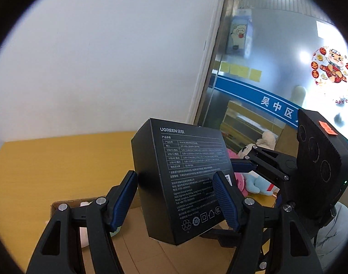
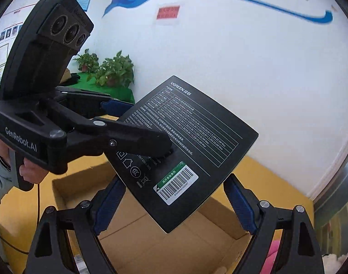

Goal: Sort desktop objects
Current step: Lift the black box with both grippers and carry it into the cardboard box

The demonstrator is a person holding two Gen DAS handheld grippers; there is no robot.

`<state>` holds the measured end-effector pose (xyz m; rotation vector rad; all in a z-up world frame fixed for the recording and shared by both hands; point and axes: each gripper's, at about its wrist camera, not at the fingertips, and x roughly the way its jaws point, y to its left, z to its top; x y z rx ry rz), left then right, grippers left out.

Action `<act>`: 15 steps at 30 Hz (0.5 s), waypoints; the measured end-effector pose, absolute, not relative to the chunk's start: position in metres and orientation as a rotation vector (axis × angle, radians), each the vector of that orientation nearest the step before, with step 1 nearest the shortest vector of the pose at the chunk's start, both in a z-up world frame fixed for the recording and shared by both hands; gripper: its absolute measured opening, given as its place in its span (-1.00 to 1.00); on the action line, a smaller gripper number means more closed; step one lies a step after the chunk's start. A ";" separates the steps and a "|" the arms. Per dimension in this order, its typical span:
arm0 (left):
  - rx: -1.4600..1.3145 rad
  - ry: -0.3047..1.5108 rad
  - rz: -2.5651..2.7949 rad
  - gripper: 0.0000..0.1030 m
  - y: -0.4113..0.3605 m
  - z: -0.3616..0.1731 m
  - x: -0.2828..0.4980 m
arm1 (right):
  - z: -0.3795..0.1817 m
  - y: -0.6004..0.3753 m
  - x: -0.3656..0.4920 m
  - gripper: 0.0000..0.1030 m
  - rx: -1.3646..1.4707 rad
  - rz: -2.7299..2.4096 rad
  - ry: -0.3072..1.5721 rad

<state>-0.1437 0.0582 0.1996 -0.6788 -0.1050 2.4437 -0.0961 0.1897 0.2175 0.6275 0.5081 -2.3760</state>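
Left wrist view: black box [image 1: 183, 182] lifted above cardboard carton [image 1: 137, 246], clamped across its sides by left gripper [image 1: 176, 201]; right gripper [image 2: 174, 205] spread wide around its lower corner, contact unclear. Mid-carry, probably; next, lower into carton, then release.

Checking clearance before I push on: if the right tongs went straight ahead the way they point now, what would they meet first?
The black UGREEN box right away: it already sits between the right tongs, with the left tongs clamped on its far side. Beyond it is only white wall, though its distance is unclear.
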 end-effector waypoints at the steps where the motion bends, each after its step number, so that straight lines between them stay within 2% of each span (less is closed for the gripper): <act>1: -0.724 -0.130 2.428 0.31 0.058 0.187 -0.158 | 0.206 0.191 -0.113 0.69 0.668 -2.362 0.494; 4: -0.852 -0.218 2.395 0.31 0.059 0.148 -0.195 | 0.171 0.195 -0.149 0.69 0.758 -2.331 0.466; 11: -1.150 -0.234 2.349 0.31 0.075 0.060 -0.242 | 0.075 0.192 -0.220 0.69 1.020 -2.230 0.415; 15: -1.252 -0.252 2.329 0.31 0.085 0.032 -0.256 | 0.040 0.195 -0.246 0.69 1.149 -2.181 0.367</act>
